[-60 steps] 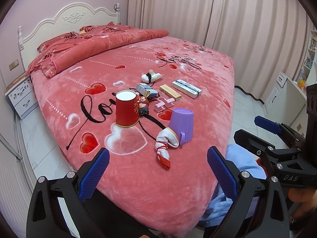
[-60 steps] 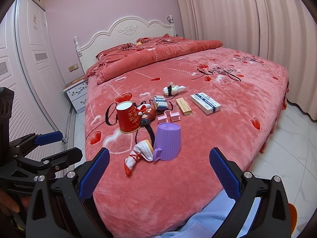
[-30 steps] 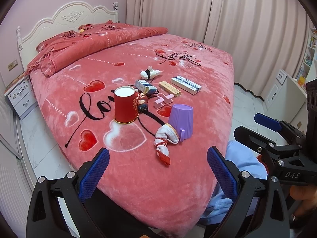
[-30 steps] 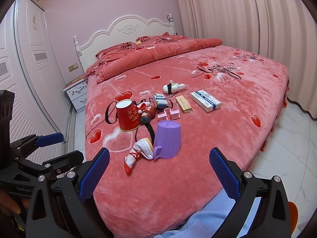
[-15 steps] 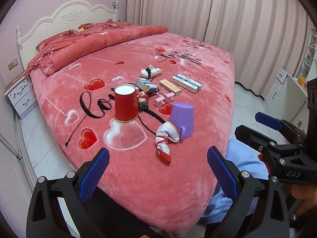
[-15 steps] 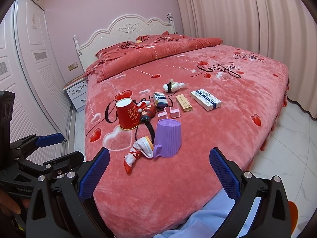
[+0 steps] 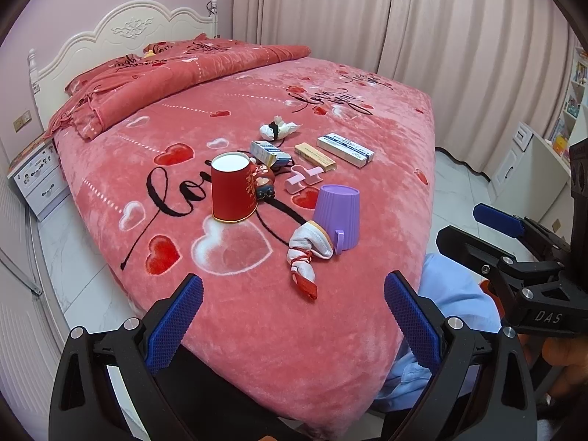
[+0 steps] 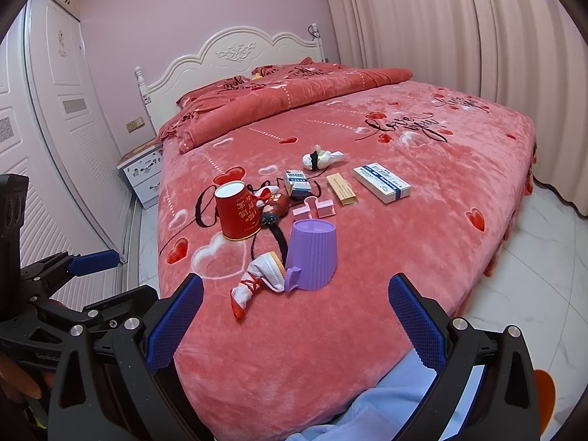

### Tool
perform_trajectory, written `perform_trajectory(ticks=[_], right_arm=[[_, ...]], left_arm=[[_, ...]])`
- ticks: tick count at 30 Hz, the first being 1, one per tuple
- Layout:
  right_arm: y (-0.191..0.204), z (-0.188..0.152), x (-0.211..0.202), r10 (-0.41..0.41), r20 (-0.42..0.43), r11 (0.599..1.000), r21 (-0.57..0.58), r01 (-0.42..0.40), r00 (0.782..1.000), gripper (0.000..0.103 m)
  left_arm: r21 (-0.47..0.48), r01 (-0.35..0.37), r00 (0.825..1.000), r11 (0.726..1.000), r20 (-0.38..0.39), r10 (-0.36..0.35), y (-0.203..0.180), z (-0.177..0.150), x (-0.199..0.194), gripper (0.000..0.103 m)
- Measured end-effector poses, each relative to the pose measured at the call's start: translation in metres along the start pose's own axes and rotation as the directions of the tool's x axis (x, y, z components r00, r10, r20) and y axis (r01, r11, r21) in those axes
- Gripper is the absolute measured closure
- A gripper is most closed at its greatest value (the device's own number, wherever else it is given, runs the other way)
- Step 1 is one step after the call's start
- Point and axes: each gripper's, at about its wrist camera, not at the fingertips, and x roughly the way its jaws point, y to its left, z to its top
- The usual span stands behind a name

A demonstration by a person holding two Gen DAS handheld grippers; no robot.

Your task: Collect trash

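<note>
We find the bed point(image 7: 367, 330) lying ahead of both claws, its near corner beneath them. The clutter sits forward of the fingers and well apart from them. Largest is the red paper cup point(image 7: 232, 191), upright, ahead and left of the left gripper point(image 7: 293, 316). The purple cup point(image 8: 313, 255) stands inverted, almost dead ahead of the right gripper point(image 8: 296, 316). Nearest of all is the crumpled white-and-red wad point(image 7: 307, 257), touching the purple cup's left side, its long axis running toward the claws. Three small boxes, pink clips and a second white wad point(image 8: 322, 158) lie farther off. We judge either hand could reach the wad equally well. Both claws stand wide apart, holding and touching nothing.
</note>
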Motion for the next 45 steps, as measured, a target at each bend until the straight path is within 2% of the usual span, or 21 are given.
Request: perform_trajectory(ticks=[15, 19, 21, 27, 31, 33, 36, 38, 41, 45], right_arm=[[-0.003, 0.002, 0.010, 0.019, -0.034, 1.000, 0.012, -0.019, 0.999, 0.005], [-0.004, 0.004, 0.015, 0.032, -0.048, 0.999, 0.000, -0.032, 0.998, 0.005], [-0.003, 0.007, 0.018, 0.041, -0.054, 0.999, -0.006, -0.042, 0.998, 0.005], [-0.005, 0.011, 0.034, 0.088, -0.085, 0.996, -0.015, -0.090, 0.992, 0.005], [-0.006, 0.014, 0.044, 0.108, -0.070, 0.993, -0.033, -0.110, 0.992, 0.005], [-0.008, 0.017, 0.049, 0.118, -0.066, 0.992, -0.033, -0.120, 0.991, 0.005], [-0.013, 0.021, 0.058, 0.159, -0.067, 0.986, -0.032, -0.161, 0.985, 0.005], [-0.015, 0.024, 0.064, 0.206, -0.069, 0.977, -0.043, -0.209, 0.976, 0.005], [-0.013, 0.026, 0.075, 0.199, -0.100, 0.972, -0.103, -0.209, 0.975, 0.005], [-0.026, 0.026, 0.085, 0.268, -0.132, 0.962, -0.007, -0.271, 0.954, 0.005]], left_arm=[[0.048, 0.000, 0.999, 0.999, -0.053, 0.003, -0.001, 0.000, 0.012, 0.006], [0.037, 0.026, 0.997, 0.999, -0.069, -0.023, 0.005, 0.001, 0.017, 0.006], [0.026, 0.037, 0.997, 0.999, -0.068, -0.035, 0.010, 0.003, 0.019, 0.006], [0.008, 0.013, 0.999, 1.000, -0.036, -0.013, 0.024, 0.012, 0.025, 0.006], [-0.032, 0.077, 0.996, 0.996, -0.047, -0.079, 0.035, 0.018, 0.035, 0.006], [-0.039, 0.088, 0.994, 0.995, -0.060, -0.090, 0.039, 0.020, 0.041, 0.006], [-0.024, 0.095, 0.991, 0.995, -0.092, -0.097, 0.037, 0.019, 0.052, 0.006], [0.000, 0.130, 0.986, 0.991, -0.109, -0.129, 0.034, 0.017, 0.059, 0.006], [0.011, 0.176, 0.974, 0.984, -0.147, -0.172, 0.028, 0.015, 0.074, 0.006], [0.010, 0.240, 0.955, 0.971, -0.184, -0.235, 0.021, 0.019, 0.093, 0.006]])
